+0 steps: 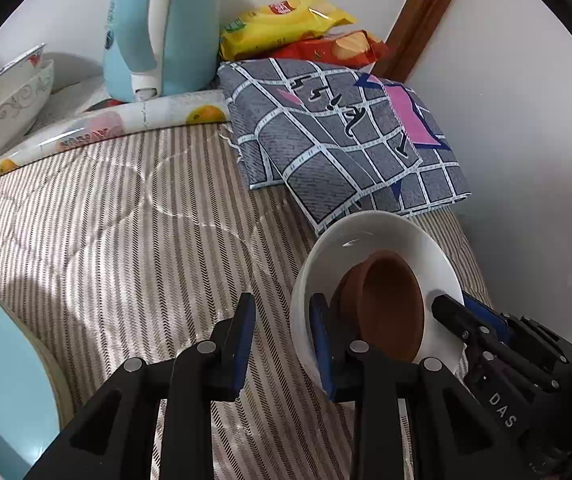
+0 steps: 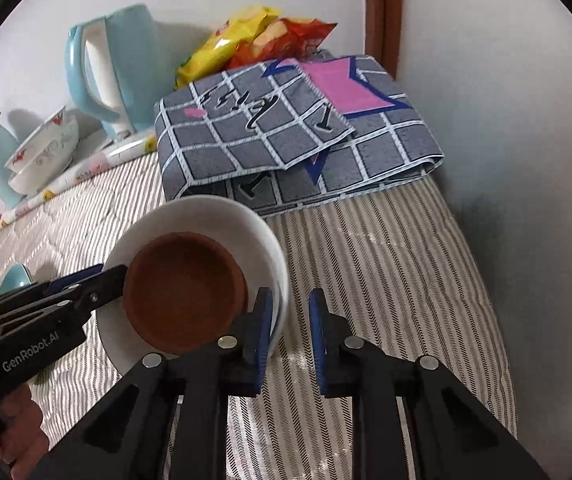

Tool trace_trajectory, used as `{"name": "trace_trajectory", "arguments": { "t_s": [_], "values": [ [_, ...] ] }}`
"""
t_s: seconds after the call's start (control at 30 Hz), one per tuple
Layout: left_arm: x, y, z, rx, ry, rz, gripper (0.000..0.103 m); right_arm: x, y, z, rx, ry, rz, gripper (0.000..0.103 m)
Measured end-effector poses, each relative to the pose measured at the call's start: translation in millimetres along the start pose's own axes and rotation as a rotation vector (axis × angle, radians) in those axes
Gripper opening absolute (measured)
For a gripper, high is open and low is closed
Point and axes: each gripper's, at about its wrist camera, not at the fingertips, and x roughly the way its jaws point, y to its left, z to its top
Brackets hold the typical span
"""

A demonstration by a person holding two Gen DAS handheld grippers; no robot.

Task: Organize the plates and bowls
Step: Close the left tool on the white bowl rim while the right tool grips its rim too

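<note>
A white bowl [image 1: 382,240] [image 2: 213,216] sits on the striped cloth with a small brown clay bowl [image 1: 390,308] [image 2: 183,292] inside it. My left gripper [image 1: 281,344] is open, its right finger over the white bowl's left rim; it shows in the right wrist view [image 2: 97,284] at the bowl's left side. My right gripper [image 2: 290,332] is open, its left finger at the white bowl's right rim; it shows in the left wrist view [image 1: 458,320]. A light blue plate [image 1: 5,380] lies at the lower left. Patterned bowls [image 1: 1,100] [image 2: 45,152] are stacked at the far left.
A light blue kettle [image 1: 157,28] [image 2: 105,68] stands at the back. A folded grey checked cloth [image 1: 346,132] [image 2: 298,128] lies behind the white bowl, with snack packets [image 1: 286,28] [image 2: 245,36] behind it. A white wall [image 2: 506,120] runs along the right.
</note>
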Motion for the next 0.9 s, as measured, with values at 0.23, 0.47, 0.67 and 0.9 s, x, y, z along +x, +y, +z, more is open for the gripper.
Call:
{"name": "trace_trajectory", "arguments": {
  "t_s": [0.23, 0.47, 0.67, 0.9],
  "values": [
    [8.5, 1.4, 1.2, -0.002, 0.022, -0.014, 0.034, 8.4, 11.4, 2.3, -0.047, 0.051, -0.067, 0.018],
    [15.0, 4.4, 1.6, 0.002, 0.031, -0.009, 0.040, 19.8, 13.6, 3.0, -0.052, 0.089, -0.072, 0.019],
    [21.1, 5.0, 2.4, 0.004, 0.044, -0.003, 0.043, 20.4, 11.2, 4.5, -0.054, 0.080, -0.070, 0.024],
    [24.0, 5.1, 3.8, -0.006, 0.048, -0.016, 0.044, 20.7, 6.6, 6.7, -0.040, 0.075, -0.062, 0.031]
  ]
}}
